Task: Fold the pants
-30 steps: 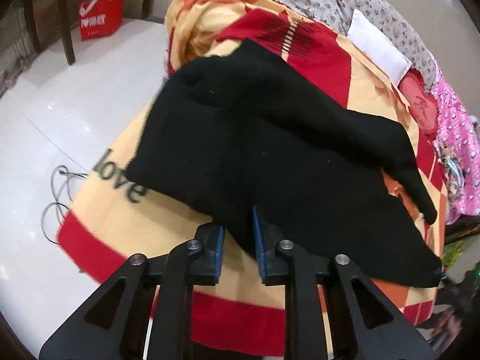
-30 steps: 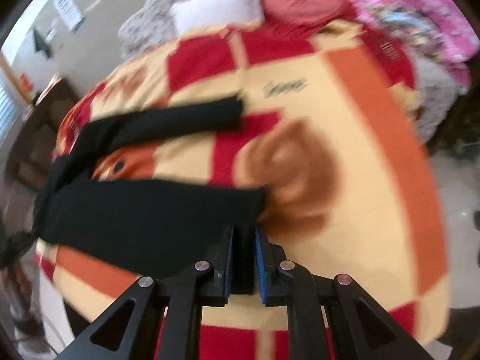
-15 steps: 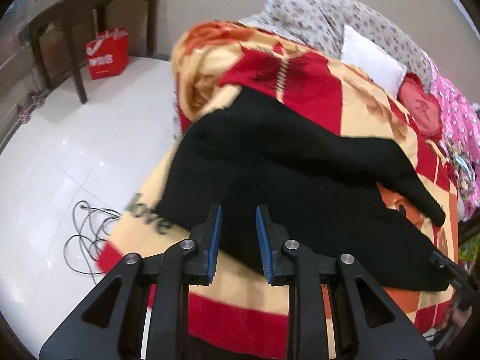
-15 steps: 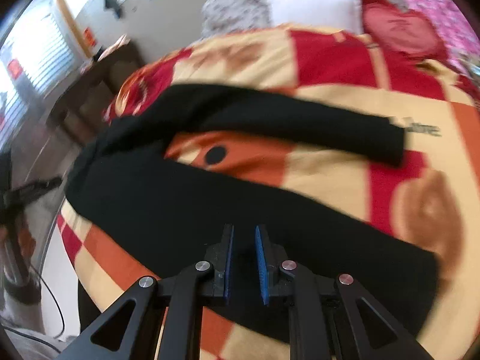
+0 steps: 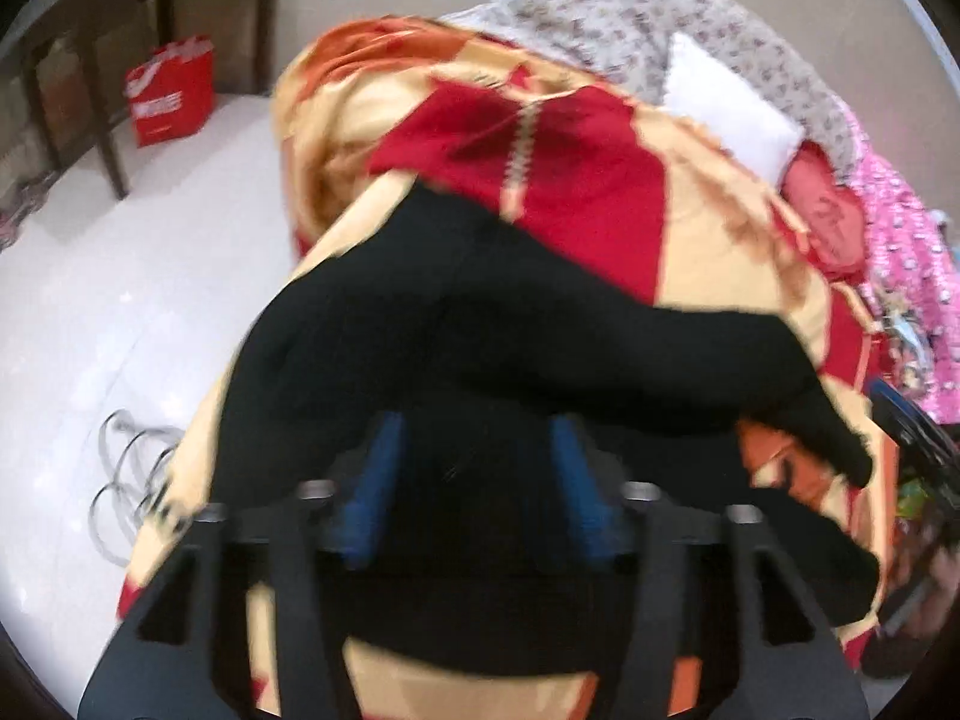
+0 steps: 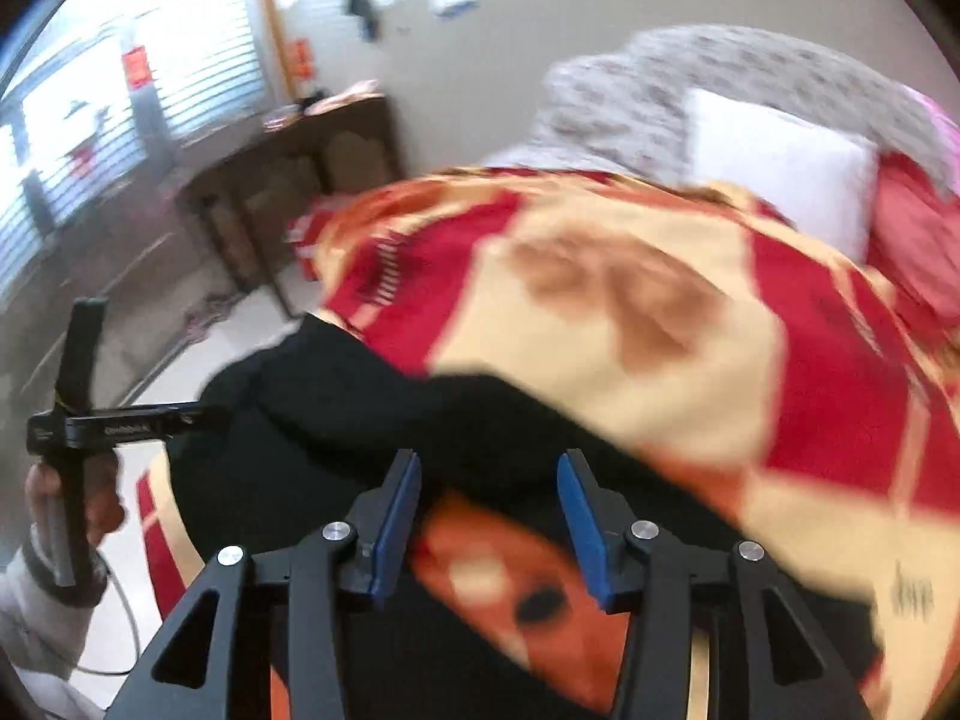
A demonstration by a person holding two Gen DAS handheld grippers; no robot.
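Pants [image 5: 480, 348] on blanket [image 5: 600, 192], 2 grippers open

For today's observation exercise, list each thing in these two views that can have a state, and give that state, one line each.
Left gripper: open, fingers apart over the cloth, holding nothing.
Right gripper: open, holding nothing.
Black pants: spread on the blanket, legs apart, not yet folded.
Blanket: spread over the bed, rumpled at the far corner.
Red bag: upright on the floor.

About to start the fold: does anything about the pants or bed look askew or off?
The black pants lie splayed on the blanket, legs apart with blanket showing between them, not aligned. Both the left gripper and right gripper are open, holding nothing. Nothing looks damaged.
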